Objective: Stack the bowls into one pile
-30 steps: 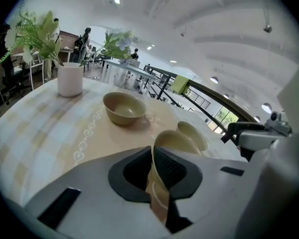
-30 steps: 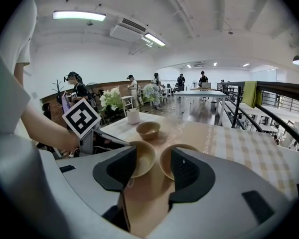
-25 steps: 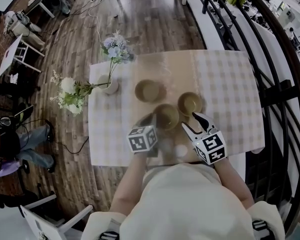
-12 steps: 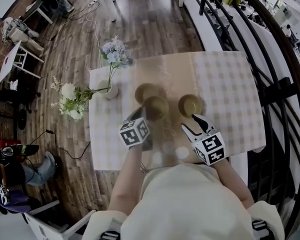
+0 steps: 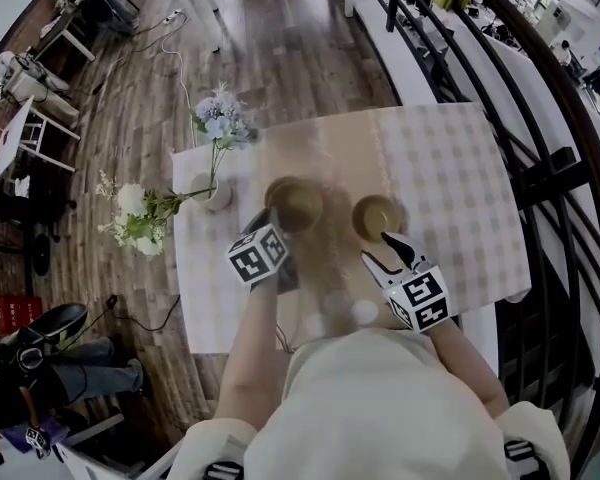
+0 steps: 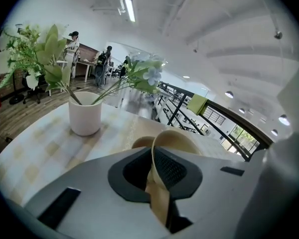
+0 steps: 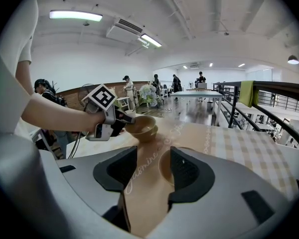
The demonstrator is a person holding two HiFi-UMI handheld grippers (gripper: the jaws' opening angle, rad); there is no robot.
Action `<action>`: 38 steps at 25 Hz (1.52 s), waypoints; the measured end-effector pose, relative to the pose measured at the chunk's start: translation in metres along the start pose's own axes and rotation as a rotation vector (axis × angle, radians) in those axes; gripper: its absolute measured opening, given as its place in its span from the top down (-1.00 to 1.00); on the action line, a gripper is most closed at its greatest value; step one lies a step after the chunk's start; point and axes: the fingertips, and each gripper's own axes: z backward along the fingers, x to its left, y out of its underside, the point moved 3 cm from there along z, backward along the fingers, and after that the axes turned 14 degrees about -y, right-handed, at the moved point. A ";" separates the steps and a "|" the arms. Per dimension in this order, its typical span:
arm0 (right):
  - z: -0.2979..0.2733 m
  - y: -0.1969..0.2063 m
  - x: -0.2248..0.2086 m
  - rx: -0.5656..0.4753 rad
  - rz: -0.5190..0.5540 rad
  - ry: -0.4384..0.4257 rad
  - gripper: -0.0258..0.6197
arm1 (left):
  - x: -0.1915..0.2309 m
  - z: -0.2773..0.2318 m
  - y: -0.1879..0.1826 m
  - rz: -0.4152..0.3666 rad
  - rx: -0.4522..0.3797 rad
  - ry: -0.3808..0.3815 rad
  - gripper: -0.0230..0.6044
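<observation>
Three tan bowls are on the cloth-covered table [image 5: 460,168]. My left gripper [image 5: 273,224] is shut on the near rim of one bowl [image 5: 297,206] and holds it over the far left bowl [image 6: 138,142], whose rim peeks out behind it. In the left gripper view the held bowl [image 6: 170,142] stands between the pads. From the right gripper view the held bowl [image 7: 141,124] sits in or just above the lower one; contact cannot be told. My right gripper [image 5: 377,248] is open, just short of the third bowl [image 5: 376,216], which shows ahead of its jaws [image 7: 165,167].
A white vase [image 5: 217,194] with flowers stands at the table's far left, close to the left bowls, and shows in the left gripper view [image 6: 84,112]. A dark railing [image 5: 540,168] runs along the right. People and furniture are far back on the wooden floor.
My left gripper has carried its bowl away from me and leftward, from the table's middle to over the far left bowl. The right gripper has stayed put.
</observation>
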 end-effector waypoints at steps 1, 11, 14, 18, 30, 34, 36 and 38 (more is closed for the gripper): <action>0.000 0.000 -0.001 0.002 -0.002 0.002 0.31 | 0.000 -0.002 -0.002 0.000 -0.002 -0.001 0.86; -0.003 0.004 -0.007 0.022 -0.018 0.015 0.31 | 0.010 -0.026 -0.012 -0.001 -0.010 -0.040 0.86; -0.004 0.005 -0.009 0.027 -0.021 0.022 0.31 | 0.014 -0.032 -0.013 0.012 -0.008 -0.034 0.86; -0.007 0.004 -0.011 0.030 -0.025 0.026 0.31 | 0.016 -0.035 -0.012 0.018 0.003 -0.017 0.82; -0.014 0.001 -0.017 0.042 -0.012 0.013 0.31 | 0.017 -0.021 -0.014 0.000 -0.023 -0.007 0.54; -0.015 -0.001 -0.017 0.039 -0.002 0.009 0.31 | 0.015 -0.011 -0.018 0.014 -0.049 0.002 0.57; -0.015 -0.002 -0.018 0.044 0.001 0.009 0.31 | 0.014 -0.005 -0.020 0.021 -0.063 0.008 0.61; -0.015 -0.001 -0.020 0.048 0.001 0.012 0.31 | 0.012 0.001 -0.021 0.027 -0.080 0.012 0.69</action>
